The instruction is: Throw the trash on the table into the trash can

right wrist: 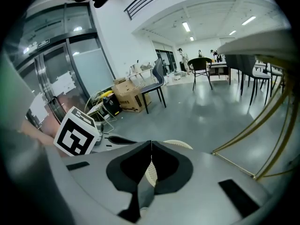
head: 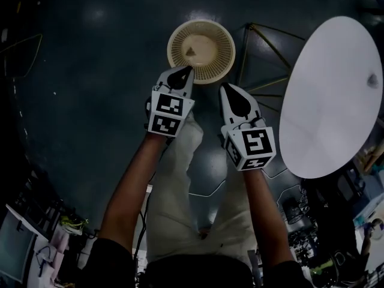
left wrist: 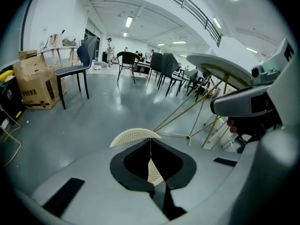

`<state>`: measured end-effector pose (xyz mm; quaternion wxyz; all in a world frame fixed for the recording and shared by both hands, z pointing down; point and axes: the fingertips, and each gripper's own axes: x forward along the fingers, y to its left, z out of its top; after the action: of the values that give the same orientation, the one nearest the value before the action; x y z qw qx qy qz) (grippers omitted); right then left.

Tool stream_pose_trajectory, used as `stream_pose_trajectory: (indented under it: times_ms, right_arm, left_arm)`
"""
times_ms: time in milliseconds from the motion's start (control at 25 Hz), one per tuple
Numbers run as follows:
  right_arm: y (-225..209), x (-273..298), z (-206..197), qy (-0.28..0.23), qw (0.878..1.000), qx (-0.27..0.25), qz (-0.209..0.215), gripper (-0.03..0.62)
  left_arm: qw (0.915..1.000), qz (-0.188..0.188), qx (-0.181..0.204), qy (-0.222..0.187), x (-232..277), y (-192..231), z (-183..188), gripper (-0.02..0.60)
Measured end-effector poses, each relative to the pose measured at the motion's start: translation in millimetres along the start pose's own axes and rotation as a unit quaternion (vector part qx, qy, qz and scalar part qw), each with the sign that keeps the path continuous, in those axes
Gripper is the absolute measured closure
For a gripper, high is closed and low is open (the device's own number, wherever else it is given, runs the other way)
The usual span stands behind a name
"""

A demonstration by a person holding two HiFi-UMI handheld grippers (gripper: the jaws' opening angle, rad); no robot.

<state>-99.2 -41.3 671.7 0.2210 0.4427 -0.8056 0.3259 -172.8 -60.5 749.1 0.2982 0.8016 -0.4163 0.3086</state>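
Head view: left gripper, right gripper pressed together, empty, near trash can beside table.

The white oval worktop bears one small crumpled grey scrap near its right edge. Beside it, the dark glossy floor carries a cream mesh trash can.

From the head we look steeply down on the left gripper and right gripper, close below. Each gripper view sits just behind its own jaws, facing forward and down. All three share the trash can ahead of the tips.
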Motion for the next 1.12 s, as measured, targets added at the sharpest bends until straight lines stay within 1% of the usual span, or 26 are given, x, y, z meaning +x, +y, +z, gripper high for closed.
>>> stream_pose_trajectory:
  times_ms: [120,360,560,840,1120]
  right_arm:
    - [10.2,-15.7,18.2,-0.004,1.000,-0.001,0.006,0.574]
    - [24.5,-48.5,48.7,-0.006,1.000,-0.010,0.017,0.574]
    - [33.4,-84.2,90.2,-0.027,0.999,-0.023,0.029,0.574]
    - [18.8,-134.6,134.9,-0.041,0.998,-0.037,0.026,0.574]
    - [-13.5,-196.1,167.9,-0.053,0.998,-0.023,-0.007,0.574]
  left_arm:
    - [1.0000,0.003,0.003,-0.007,-22.4,-7.8,18.0,0.566]
    - [0.9997,0.003,-0.002,-0.024,-66.1,-29.4,53.8,0.566]
    - [0.9993,0.003,0.010,-0.037,-101.6,-54.0,88.8,0.566]
    - [0.9977,-0.008,0.024,-0.063,-143.0,-101.5,149.0,0.566]
    - [0.9944,-0.037,0.042,-0.089,-177.8,-160.4,209.1,0.566]
